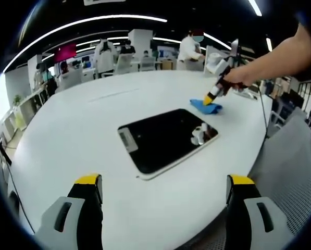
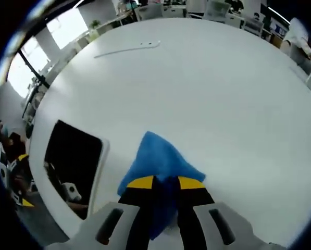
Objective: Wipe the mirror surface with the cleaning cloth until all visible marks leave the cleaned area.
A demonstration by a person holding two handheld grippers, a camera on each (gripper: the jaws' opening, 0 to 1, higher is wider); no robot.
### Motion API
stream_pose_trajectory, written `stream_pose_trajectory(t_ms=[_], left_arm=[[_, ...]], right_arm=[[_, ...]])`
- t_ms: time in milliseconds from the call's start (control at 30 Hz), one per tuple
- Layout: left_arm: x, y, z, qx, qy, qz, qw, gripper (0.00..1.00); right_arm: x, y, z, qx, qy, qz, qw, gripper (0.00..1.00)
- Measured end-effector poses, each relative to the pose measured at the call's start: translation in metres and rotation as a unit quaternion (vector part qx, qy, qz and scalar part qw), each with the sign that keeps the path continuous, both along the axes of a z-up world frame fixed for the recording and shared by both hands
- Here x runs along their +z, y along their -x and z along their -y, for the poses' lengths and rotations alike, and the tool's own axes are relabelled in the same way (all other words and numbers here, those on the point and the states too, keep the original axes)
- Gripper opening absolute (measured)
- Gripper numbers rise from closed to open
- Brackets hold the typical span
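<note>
A dark rectangular mirror [image 1: 163,139] with a white frame lies flat on the white table, and a small white smudge [image 1: 199,134] shows near its right end. Past its far right corner lies a blue cleaning cloth [image 1: 206,107]. My right gripper [image 1: 211,97], held by a person's hand, comes down onto it. In the right gripper view the jaws are closed on the blue cloth [image 2: 159,164], with the right gripper [image 2: 165,183] at its near edge and the mirror [image 2: 72,156] to the left. My left gripper [image 1: 164,183] is open in front of the mirror, holding nothing.
The white table [image 1: 92,125] is large and round, with its edge curving close at the right. A thin pale strip [image 2: 128,49] lies far out on it. Chairs, desks and people stand beyond the far side. A grey chair [image 1: 290,172] sits at the right.
</note>
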State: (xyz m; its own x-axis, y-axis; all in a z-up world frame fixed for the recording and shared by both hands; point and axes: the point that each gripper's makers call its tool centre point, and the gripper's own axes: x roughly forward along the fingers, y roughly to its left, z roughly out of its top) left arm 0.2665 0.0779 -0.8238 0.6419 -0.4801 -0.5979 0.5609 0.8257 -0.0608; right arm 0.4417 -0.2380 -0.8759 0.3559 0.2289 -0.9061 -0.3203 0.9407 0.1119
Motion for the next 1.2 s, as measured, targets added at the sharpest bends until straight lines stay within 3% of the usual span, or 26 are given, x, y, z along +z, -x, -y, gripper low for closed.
stream_pose_trajectory(t_ms=[267,400,467,567,700,800,900,1000,1100,1200], left_arm=[[-0.001,0.000,-0.001,0.002,0.004,-0.001,1.0000,0.99],[-0.001,-0.001,0.001,0.001,0.007,0.000,1.0000,0.99],[0.001,0.000,0.003,0.000,0.012,0.001,0.9999,0.99],[0.003,-0.002,0.004,0.001,0.019,0.005,0.9998,0.99],[0.005,-0.001,0.005,-0.002,0.020,0.008,0.9998,0.99],[0.007,-0.001,0.007,-0.006,0.023,0.011,0.9997,0.99],[0.011,-0.002,0.007,-0.005,0.029,0.018,0.9994,0.99],[0.016,-0.002,0.008,-0.003,0.037,0.023,0.9990,0.99],[0.019,-0.002,0.009,-0.009,0.027,0.036,0.9989,0.99],[0.021,-0.006,0.004,0.005,0.027,0.043,0.9987,0.99]], right_arm=[[0.000,0.001,0.000,0.006,0.005,0.029,0.9996,0.12],[0.007,0.003,-0.008,0.001,-0.023,0.039,0.9990,0.28],[0.017,0.004,-0.011,0.010,-0.035,0.053,0.9979,0.31],[0.036,-0.001,-0.017,0.027,-0.059,0.095,0.9934,0.38],[0.065,0.000,-0.020,0.061,-0.066,0.164,0.9823,0.57],[0.074,0.011,-0.015,0.046,-0.071,0.196,0.9770,0.75],[0.073,0.029,-0.011,0.043,-0.075,0.218,0.9721,0.87],[0.069,0.046,-0.005,0.040,-0.070,0.229,0.9702,0.92],[0.074,0.064,-0.006,0.056,-0.068,0.269,0.9591,0.97],[0.076,0.080,-0.003,0.057,-0.072,0.277,0.9563,1.00]])
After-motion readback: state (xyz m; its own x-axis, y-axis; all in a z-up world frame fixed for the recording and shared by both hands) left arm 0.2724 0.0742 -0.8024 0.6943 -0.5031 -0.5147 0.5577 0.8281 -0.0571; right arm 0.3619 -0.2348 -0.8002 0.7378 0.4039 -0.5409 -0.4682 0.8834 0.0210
